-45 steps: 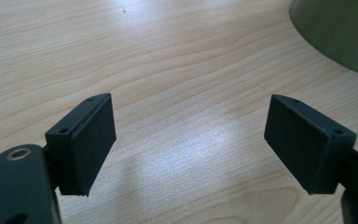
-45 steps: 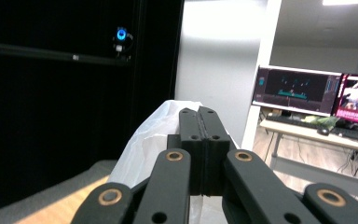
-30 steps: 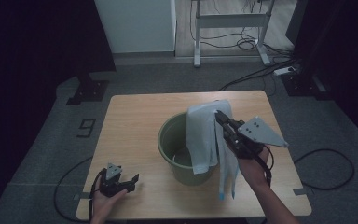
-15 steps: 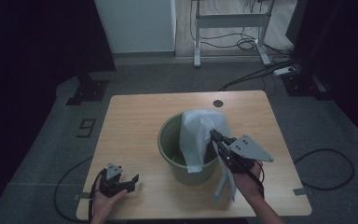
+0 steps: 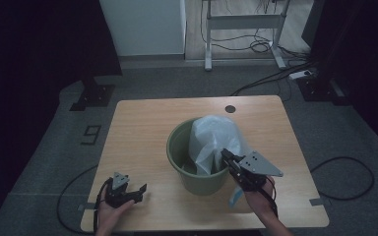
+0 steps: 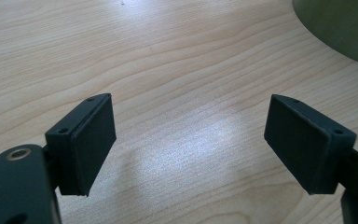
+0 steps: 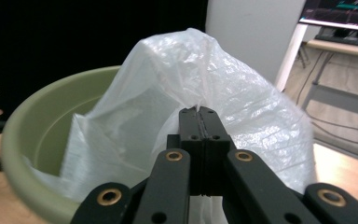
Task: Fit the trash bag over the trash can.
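The bucket is olive green; the bag is translucent white. The bench shows pale wood grain, and the tongs are black.

Black fingers (brass rivets), grey three-cornered plate, black cable.

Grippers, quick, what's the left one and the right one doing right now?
Left tool: open, nothing between its jaws, resting on the table.
Right tool: shut on the plastic bag at the green bucket.

High overhead — two close fingers-level views.
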Demonstrator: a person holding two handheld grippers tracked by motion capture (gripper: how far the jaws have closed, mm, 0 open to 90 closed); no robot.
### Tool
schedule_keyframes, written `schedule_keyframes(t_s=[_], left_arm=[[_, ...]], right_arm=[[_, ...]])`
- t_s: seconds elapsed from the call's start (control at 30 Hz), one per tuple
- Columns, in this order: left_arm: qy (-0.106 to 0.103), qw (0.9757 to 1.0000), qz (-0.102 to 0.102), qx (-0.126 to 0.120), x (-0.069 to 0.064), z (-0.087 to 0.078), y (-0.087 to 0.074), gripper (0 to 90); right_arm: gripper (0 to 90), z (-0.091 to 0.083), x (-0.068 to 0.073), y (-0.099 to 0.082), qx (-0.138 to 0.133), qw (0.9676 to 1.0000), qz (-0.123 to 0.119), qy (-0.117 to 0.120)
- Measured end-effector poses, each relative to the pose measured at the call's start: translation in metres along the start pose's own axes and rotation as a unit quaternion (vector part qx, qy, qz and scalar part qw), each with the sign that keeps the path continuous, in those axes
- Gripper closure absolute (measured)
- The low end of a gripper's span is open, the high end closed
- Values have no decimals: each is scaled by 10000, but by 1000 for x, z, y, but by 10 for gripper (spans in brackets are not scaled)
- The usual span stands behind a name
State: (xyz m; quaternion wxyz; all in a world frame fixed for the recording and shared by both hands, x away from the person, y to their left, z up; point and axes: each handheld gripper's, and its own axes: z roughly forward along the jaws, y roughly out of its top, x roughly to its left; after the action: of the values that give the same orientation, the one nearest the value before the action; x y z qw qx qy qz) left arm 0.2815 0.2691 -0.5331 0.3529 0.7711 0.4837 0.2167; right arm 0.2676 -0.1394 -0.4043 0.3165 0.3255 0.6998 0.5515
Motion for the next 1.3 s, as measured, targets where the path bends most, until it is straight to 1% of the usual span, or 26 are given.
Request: schedule_keyframes(t_s=[0.03, 0.07, 0.2, 0.23, 0.27, 0.3, 0.33, 0.37, 0.4, 0.5, 0.53, 0.6, 0.7, 0.77, 0.87, 0.9, 0.93, 0.97, 1.0, 1.03, 1.07, 1.1, 1.13, 1.17, 1.23, 1.3], left_arm=[[-3, 10000, 0, 5, 0, 0, 0, 163], [-9, 10000, 14, 17, 0, 0, 0, 163], [3, 10000, 13, 8, 0, -1, 0, 163], [-3, 10000, 6, 0, 1, -1, 0, 163], [-3, 10000, 1, 4, 1, -1, 0, 163], [4, 10000, -3, 3, 1, -1, -1, 163], [6, 10000, -8, 8, 1, -1, -1, 163], [1, 10000, -7, 11, 1, 0, -1, 163], [0, 10000, -2, 19, 1, 0, -1, 163], [2, 10000, 13, 28, 0, 0, -1, 163], [1, 10000, 16, 31, 0, 0, -1, 163], [0, 10000, 20, 38, 0, 0, -1, 163], [4, 10000, 23, 50, -2, 1, -1, 163], [1, 10000, 55, 70, -2, 2, -1, 163], [-2, 9999, 78, 91, -4, 2, -1, 163], [5, 9999, 87, 95, -4, 2, -2, 162], [12, 9999, 90, 97, -4, 2, -2, 162], [15, 9999, 78, 98, -3, 2, -2, 163], [20, 9999, 66, 92, -3, 2, -2, 163], [26, 9999, 54, 82, -3, 2, -2, 163], [22, 10000, 45, 76, -2, 2, -2, 163], [5, 10000, 28, 79, -2, 1, -2, 163], [-26, 10000, -12, 61, -2, 0, -2, 162], [-45, 10000, -48, 39, -1, 0, -1, 162], [-88, 9999, -96, 11, -1, -1, -1, 162], [-144, 9998, -148, -12, -2, -1, 0, 162]], right_arm=[[887, 0, 4, -1, 39, 9999, -32, 89], [887, 0, 4, -1, 39, 9999, -32, 89], [869, -3, 8, -2, 28, 9996, -62, 264], [796, -7, 8, -4, -16, 9994, -42, 350], [796, -7, 8, -4, -16, 9994, -42, 350], [723, -9, 9, -6, -83, 9994, -28, 335], [640, -13, 9, -7, -173, 9994, -8, 284], [496, -22, 10, -9, -365, 9993, -45, 73], [496, -22, 10, -9, -365, 9993, -45, 73], [375, -37, 7, -14, -577, 9983, 38, -99], [335, -47, 6, -18, -619, 9978, 94, -221], [315, -52, 5, -22, -620, 9976, 106, -287], [264, -60, 3, -34, -524, 9972, 234, -485], [241, -62, 1, -44, -403, 9965, 392, -623], [214, -56, -2, -61, -188, 9949, 579, -801], [208, -49, -4, -72, -3, 9932, 639, -971], [208, -49, -4, -72, -3, 9932, 639, -971], [212, -42, -8, -83, 187, 9915, 813, -1003], [212, -42, -8, -83, 187, 9915, 813, -1003], [231, -39, -10, -87, 278, 9906, 810, -1063], [361, -34, -13, -94, 402, 9890, 761, -1203], [361, -34, -13, -94, 402, 9890, 761, -1203], [467, -33, -15, -97, 406, 9887, 679, -1270], [539, -32, -17, -99, 434, 9886, 575, -1324], [649, -31, -23, -102, 517, 9861, 507, -1495], [723, -31, -29, -102, 500, 9836, 512, -1655]])
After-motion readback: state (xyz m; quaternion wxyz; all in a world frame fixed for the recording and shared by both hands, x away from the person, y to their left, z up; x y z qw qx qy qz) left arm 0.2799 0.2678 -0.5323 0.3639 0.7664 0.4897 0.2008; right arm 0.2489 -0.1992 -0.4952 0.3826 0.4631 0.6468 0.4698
